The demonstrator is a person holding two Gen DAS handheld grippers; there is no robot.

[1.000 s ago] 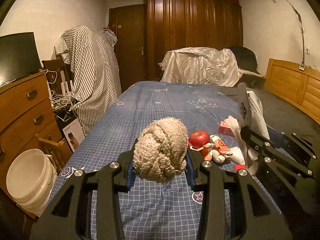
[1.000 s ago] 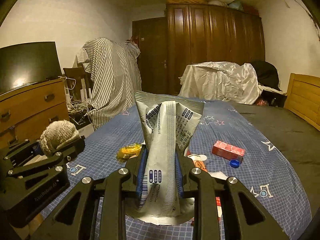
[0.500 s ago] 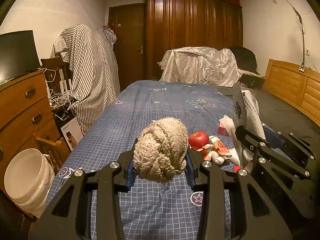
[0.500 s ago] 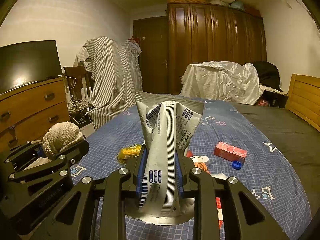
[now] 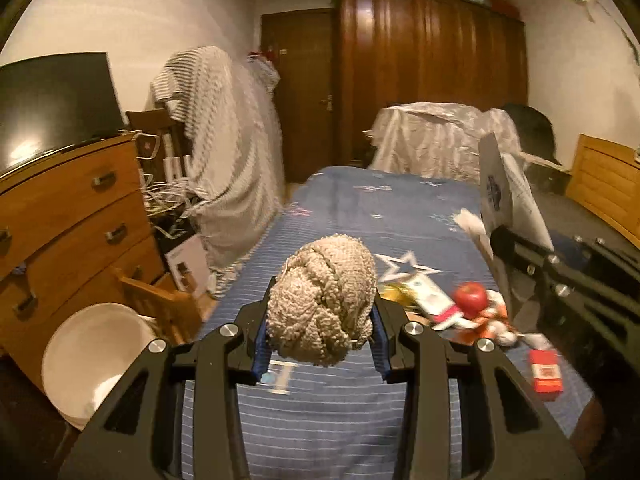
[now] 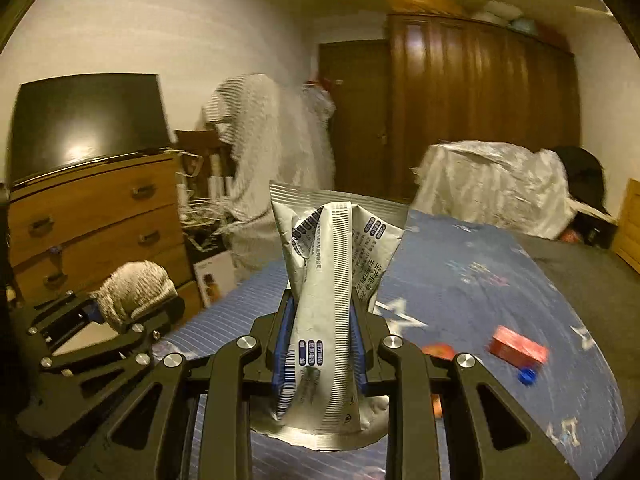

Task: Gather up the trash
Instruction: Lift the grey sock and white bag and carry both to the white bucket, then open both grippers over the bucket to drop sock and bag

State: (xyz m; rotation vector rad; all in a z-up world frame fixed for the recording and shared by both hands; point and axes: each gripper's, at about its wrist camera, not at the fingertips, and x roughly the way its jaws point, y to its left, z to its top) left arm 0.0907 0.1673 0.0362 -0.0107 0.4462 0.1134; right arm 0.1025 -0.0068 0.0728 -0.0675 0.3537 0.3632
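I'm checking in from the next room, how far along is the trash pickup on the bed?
Nothing visibly binned yet. In hand: the left gripper is shut on a knitted beige bundle, the right gripper on a crumpled silver wrapper. Left on the bed: red box, blue cap, apple, assorted wrappers.

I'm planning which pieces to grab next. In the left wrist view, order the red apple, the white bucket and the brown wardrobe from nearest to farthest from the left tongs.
1. Red apple, on the bed just right of the left tongs.
2. White bucket, on the floor at lower left.
3. Brown wardrobe, against the far wall.
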